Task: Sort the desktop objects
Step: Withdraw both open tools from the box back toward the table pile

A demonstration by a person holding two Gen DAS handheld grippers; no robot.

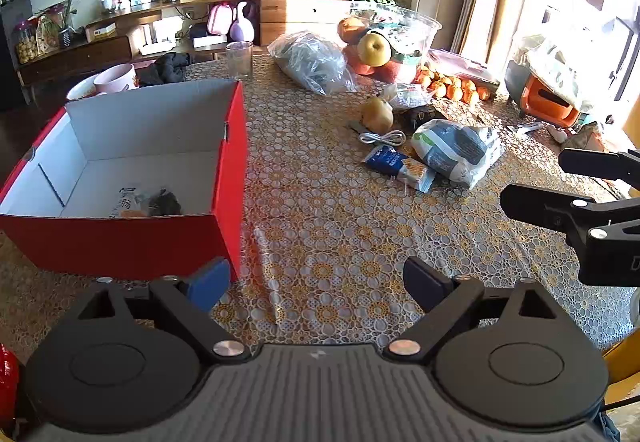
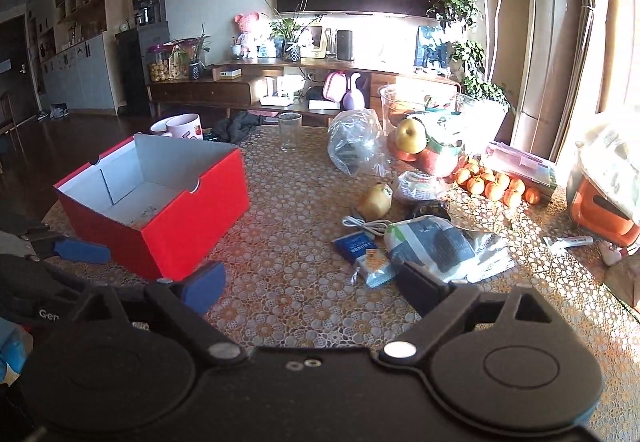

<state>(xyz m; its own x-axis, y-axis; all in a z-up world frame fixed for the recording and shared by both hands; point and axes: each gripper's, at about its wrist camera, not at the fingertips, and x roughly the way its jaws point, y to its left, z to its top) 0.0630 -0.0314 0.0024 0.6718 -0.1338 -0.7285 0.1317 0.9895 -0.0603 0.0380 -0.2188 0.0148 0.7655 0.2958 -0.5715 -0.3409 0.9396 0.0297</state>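
A red cardboard box (image 1: 224, 178) (image 2: 200, 198) stands open on the left of the table, with a snack packet (image 1: 132, 202) and a dark item inside. My left gripper (image 1: 316, 282) is open and empty, just right of the box's near corner. My right gripper (image 2: 308, 282) is open and empty, low over the table. In front of it lie a grey-white bag (image 2: 436, 246) (image 1: 456, 150), a blue packet (image 2: 356, 246) (image 1: 388, 158), a small orange packet (image 2: 374, 266), a white cable (image 2: 366, 224) (image 1: 382, 138) and a pear (image 2: 376, 198) (image 1: 378, 114).
A glass (image 2: 290, 130), a clear plastic bag (image 2: 356, 142), a fruit bowl (image 2: 424, 110), tangerines (image 2: 496, 184) and an orange container (image 2: 600, 210) crowd the far and right table. Mugs (image 2: 184, 126) and dark cloth sit behind the box. The patterned tablecloth (image 2: 288, 242) lies between box and packets.
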